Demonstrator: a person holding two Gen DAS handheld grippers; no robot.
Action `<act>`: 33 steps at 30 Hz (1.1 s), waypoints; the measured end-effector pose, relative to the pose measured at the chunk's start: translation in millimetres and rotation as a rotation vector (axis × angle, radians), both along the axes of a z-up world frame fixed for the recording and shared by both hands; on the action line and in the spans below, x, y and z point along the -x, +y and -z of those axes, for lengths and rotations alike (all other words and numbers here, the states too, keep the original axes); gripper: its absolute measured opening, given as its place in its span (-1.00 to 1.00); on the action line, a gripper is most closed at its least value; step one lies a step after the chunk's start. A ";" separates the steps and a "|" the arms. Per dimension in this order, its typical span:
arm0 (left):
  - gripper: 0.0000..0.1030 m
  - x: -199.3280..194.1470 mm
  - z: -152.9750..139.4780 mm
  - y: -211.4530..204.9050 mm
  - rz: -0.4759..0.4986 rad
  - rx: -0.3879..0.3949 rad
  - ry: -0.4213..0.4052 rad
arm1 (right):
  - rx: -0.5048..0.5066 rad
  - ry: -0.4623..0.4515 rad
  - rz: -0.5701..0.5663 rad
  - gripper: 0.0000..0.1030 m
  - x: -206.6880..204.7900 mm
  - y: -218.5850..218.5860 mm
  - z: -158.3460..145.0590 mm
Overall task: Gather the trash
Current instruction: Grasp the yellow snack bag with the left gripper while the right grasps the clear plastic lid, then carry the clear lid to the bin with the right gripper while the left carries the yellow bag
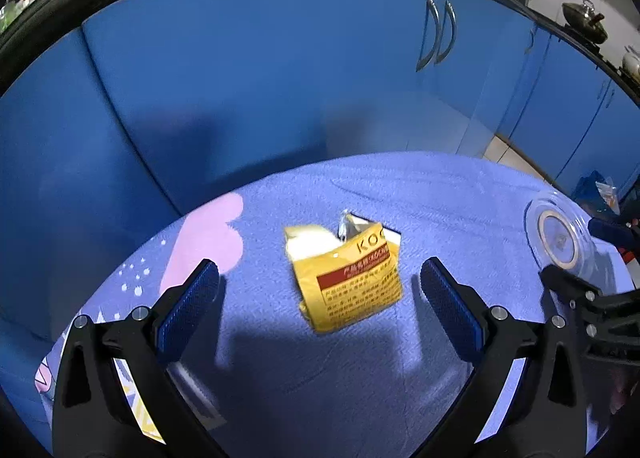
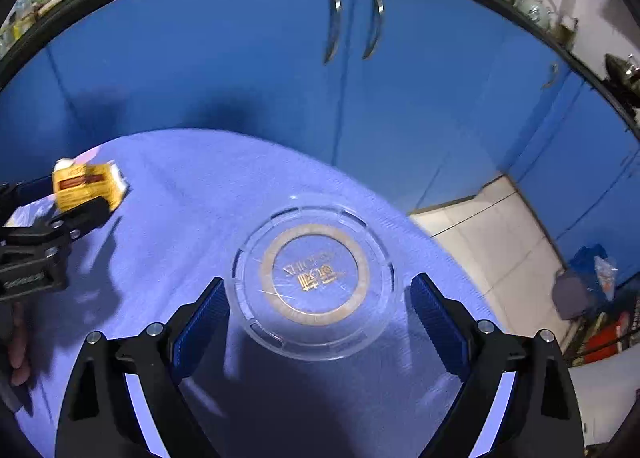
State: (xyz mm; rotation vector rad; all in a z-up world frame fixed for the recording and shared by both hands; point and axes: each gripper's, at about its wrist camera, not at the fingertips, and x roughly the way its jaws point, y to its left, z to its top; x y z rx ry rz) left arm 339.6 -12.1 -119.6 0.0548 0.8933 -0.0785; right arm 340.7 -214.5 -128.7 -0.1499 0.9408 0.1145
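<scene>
Here's the torn yellow wrapper [image 1: 346, 278], lying crumpled at the centre of the left wrist view on the purple tablecloth [image 1: 440, 194], its open silvery mouth turned toward the blue cabinets [image 1: 260, 70]. The left gripper [image 1: 320, 290] hangs over it with its jaws wide apart, the blue pads [image 1: 196, 298] flanking the packet on either side and touching nothing. Over on the other side, the clear plastic lid [image 2: 314, 278] sits mid-frame in the right wrist view, and the right gripper [image 2: 316, 314] straddles it, jaws spread, with the lid's rim just inside the pads.

For a clean pick, I'd say the left one wants to drop low and close across the wrapper's puffed middle, not its thin torn edge. The lid looks trickier: flat, slick, wide. Tilting a finger under the rim would likely beat squeezing its sides.

The right wrist view adds what the left one can't: the tiled floor [image 2: 492, 242] at right and the wrapper at far left seen from the side, between the other tool's fingers. The left view catches only a sliver of the lid at its right edge.
</scene>
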 end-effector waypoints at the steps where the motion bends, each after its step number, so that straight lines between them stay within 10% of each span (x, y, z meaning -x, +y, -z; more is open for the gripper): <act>1: 0.93 -1.0 -0.5 -0.9 0.002 0.001 0.001 | 0.001 0.000 -0.004 0.73 -1.6 1.0 0.4; 12: 0.75 -6.0 5.6 -2.8 0.003 0.022 0.043 | -0.102 0.012 -0.020 0.65 -1.2 -7.5 4.8; 19: -0.04 9.4 0.6 0.5 0.022 0.030 0.024 | -0.071 -0.001 -0.063 0.64 20.9 2.5 1.9; 33: -0.07 75.0 -23.7 -5.7 0.082 0.079 0.018 | -0.076 -0.063 -0.090 0.64 90.7 -5.5 -35.9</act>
